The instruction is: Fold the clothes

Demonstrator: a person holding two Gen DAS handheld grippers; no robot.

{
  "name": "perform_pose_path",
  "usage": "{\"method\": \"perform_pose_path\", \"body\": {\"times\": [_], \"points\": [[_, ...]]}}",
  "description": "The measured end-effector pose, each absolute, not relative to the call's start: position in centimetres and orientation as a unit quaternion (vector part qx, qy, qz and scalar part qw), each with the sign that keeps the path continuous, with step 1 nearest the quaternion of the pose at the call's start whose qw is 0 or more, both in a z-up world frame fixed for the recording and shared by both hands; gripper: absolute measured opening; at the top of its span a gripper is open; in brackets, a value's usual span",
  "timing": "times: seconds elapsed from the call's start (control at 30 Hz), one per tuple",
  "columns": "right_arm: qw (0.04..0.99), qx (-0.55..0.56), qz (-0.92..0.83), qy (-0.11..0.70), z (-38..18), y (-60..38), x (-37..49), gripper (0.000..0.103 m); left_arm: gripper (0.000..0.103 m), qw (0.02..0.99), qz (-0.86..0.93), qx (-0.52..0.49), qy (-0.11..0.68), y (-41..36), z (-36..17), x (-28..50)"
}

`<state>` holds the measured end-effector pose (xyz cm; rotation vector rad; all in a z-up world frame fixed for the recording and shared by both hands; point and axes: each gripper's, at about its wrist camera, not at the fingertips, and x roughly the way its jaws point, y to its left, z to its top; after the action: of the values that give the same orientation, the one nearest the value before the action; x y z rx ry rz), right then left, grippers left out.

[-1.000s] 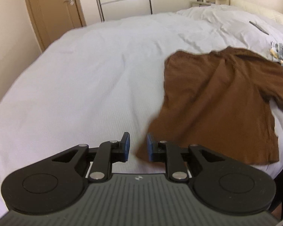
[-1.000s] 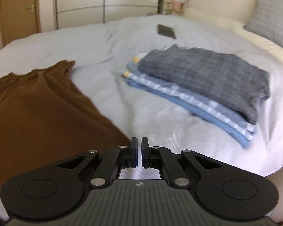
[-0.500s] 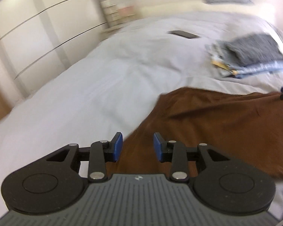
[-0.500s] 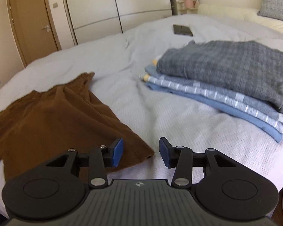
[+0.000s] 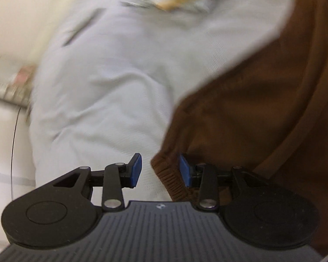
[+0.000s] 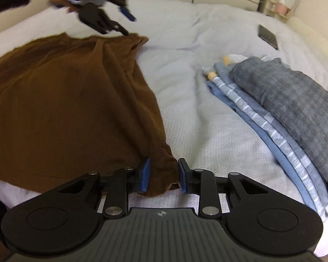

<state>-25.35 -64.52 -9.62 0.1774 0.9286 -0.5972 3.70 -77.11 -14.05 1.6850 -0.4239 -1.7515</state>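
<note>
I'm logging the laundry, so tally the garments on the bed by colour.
Brown: 1, the brown top, spread flat.
Grey: 1, the grey checked garment, top of the stack.
Blue: at least 2, the blue folded garments beneath it.
Total: at least 4.

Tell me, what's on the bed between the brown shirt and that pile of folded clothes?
Nothing: in the right wrist view, only bare white bedcover lies between the brown shirt and the folded pile.

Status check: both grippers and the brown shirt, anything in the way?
Right gripper closing around brown shirt near corner, not yet clamped. Left gripper opening at far ribbed corner, no grip yet. Folded stack and phone lie apart on bed.
</note>
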Motion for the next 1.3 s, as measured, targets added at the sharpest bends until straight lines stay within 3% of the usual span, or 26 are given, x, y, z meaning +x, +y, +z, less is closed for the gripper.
{"method": "perform_pose_path", "body": {"times": [0.1,0.17,0.3,0.37,0.47,0.5,0.6,0.97,1.03,1.07,1.3], "points": [[0.847,0.087,-0.283,0.442,-9.3,-64.9,-25.6,0.005,0.034,0.276,-0.664,0.664,-0.203,-77.3,-15.8,3.8],[0.847,0.090,-0.284,0.440,-9.3,-65.0,-25.7,0.002,0.027,0.257,-0.661,0.674,-0.208,-77.4,-16.3,3.6],[0.848,0.099,-0.283,0.437,-9.3,-65.3,-26.0,0.002,0.027,0.223,-0.649,0.691,-0.228,-77.3,-16.7,3.1],[0.848,0.110,-0.281,0.435,-9.0,-65.5,-26.1,0.006,0.037,0.215,-0.645,0.694,-0.235,-77.7,-16.8,2.9],[0.844,0.105,-0.278,0.446,-9.0,-65.4,-26.0,0.018,0.038,0.190,-0.643,0.704,-0.235,-78.5,-17.1,2.4],[0.844,0.103,-0.276,0.448,-9.0,-65.4,-25.9,0.018,0.037,0.182,-0.643,0.708,-0.229,-78.8,-17.4,2.2],[0.843,0.104,-0.270,0.453,-9.1,-65.3,-25.9,0.020,0.024,0.161,-0.642,0.721,-0.203,-79.6,-18.3,1.8],[0.840,0.086,-0.248,0.475,-8.8,-64.7,-25.8,0.030,0.018,0.238,-0.646,0.703,-0.177,-79.3,-16.6,1.8],[0.839,0.079,-0.246,0.479,-9.2,-64.6,-25.8,0.022,0.018,0.257,-0.652,0.692,-0.173,-79.2,-15.7,2.2],[0.840,0.082,-0.246,0.477,-9.4,-64.8,-25.9,0.001,0.018,0.271,-0.656,0.683,-0.171,-79.3,-14.9,2.4],[0.848,0.110,-0.353,0.380,-6.7,-67.3,-28.1,0.000,0.018,0.421,-0.672,0.602,-0.093,-82.0,-10.7,4.8]]}}
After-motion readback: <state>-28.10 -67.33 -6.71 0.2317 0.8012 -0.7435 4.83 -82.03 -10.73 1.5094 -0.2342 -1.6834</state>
